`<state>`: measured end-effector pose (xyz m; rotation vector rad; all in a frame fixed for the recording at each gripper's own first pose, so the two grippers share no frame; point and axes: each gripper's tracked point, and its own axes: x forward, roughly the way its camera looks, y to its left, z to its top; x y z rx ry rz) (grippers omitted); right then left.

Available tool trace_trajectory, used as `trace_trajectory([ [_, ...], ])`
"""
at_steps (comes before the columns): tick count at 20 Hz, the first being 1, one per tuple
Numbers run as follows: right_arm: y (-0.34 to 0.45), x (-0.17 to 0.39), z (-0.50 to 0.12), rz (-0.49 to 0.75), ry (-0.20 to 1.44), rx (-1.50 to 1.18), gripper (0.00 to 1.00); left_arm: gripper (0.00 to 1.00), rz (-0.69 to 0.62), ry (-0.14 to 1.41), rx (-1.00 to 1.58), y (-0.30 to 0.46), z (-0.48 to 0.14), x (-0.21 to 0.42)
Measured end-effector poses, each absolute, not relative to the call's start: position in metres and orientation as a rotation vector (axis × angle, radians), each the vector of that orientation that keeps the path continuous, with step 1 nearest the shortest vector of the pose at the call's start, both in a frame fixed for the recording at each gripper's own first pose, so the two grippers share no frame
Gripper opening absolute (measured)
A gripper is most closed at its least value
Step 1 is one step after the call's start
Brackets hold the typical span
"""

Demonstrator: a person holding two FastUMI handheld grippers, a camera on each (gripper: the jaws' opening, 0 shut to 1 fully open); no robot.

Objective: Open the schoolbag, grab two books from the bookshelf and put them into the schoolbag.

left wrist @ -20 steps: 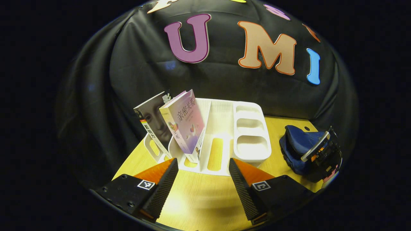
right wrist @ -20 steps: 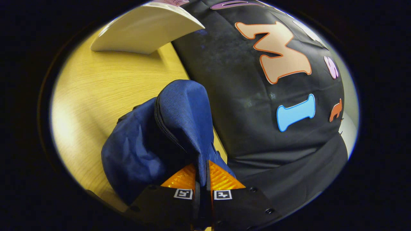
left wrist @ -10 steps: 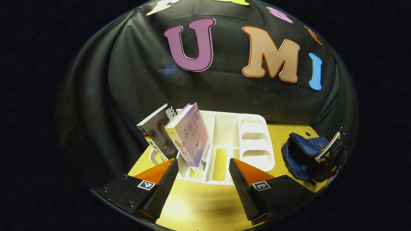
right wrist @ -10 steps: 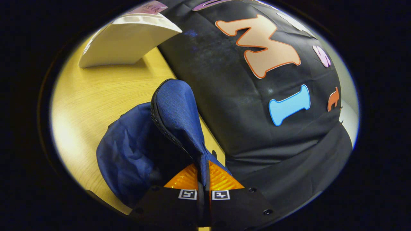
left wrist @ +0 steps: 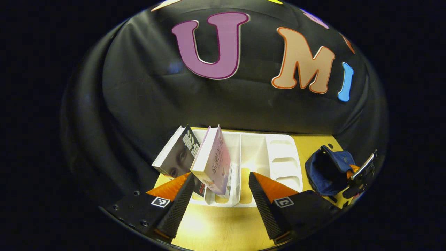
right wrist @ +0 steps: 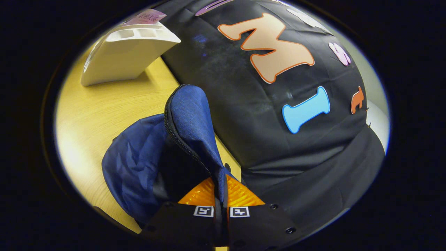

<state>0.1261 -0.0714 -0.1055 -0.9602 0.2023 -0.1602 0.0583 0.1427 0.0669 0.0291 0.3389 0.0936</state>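
Right tongs (right wrist: 221, 195) clamped on schoolbag (right wrist: 163, 153) flap, left tongs (left wrist: 220, 184) agape before upright, left-leaning books (left wrist: 212, 160).

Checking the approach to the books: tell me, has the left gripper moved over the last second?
Yes. The left gripper has come forward and higher toward the white bookshelf: its open fingers now flank the pink book.

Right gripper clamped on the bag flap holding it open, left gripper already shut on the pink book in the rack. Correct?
Not quite. The left gripper is open, its fingers spread either side of the pink book in the white rack, as the left gripper view shows. The right gripper is indeed clamped on the schoolbag flap, holding it open.
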Motion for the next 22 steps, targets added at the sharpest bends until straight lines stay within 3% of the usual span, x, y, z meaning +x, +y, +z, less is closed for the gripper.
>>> trace_trajectory([
  [10, -0.07, 0.096, -0.095, -0.176, 0.199, -0.914, 0.0, 0.89, 0.022, 0.694, 0.084, 0.173, 0.051, 0.104],
  [12, -0.068, 0.09, -0.093, -0.179, 0.195, -0.909, 0.05, 0.87, 0.002, 0.763, 0.065, 0.171, 0.043, 0.111],
  [13, -0.069, 0.087, -0.093, -0.18, 0.194, -0.91, 0.0, 0.85, -0.003, 0.791, 0.073, 0.173, 0.04, 0.117],
  [16, -0.067, 0.077, -0.089, -0.185, 0.195, -0.905, 0.05, 0.82, -0.016, 0.876, 0.124, 0.178, 0.028, 0.134],
  [17, -0.068, 0.075, -0.089, -0.187, 0.196, -0.905, 0.0, 0.8, -0.024, 0.911, 0.132, 0.177, 0.023, 0.137],
  [19, -0.067, 0.068, -0.088, -0.194, 0.197, -0.905, 0.0, 0.73, -0.029, 0.966, 0.139, 0.177, 0.014, 0.143],
  [22, -0.065, 0.061, -0.089, -0.202, 0.195, -0.917, 0.0, 0.71, -0.04, 1.006, 0.139, 0.176, 0.0, 0.158],
])
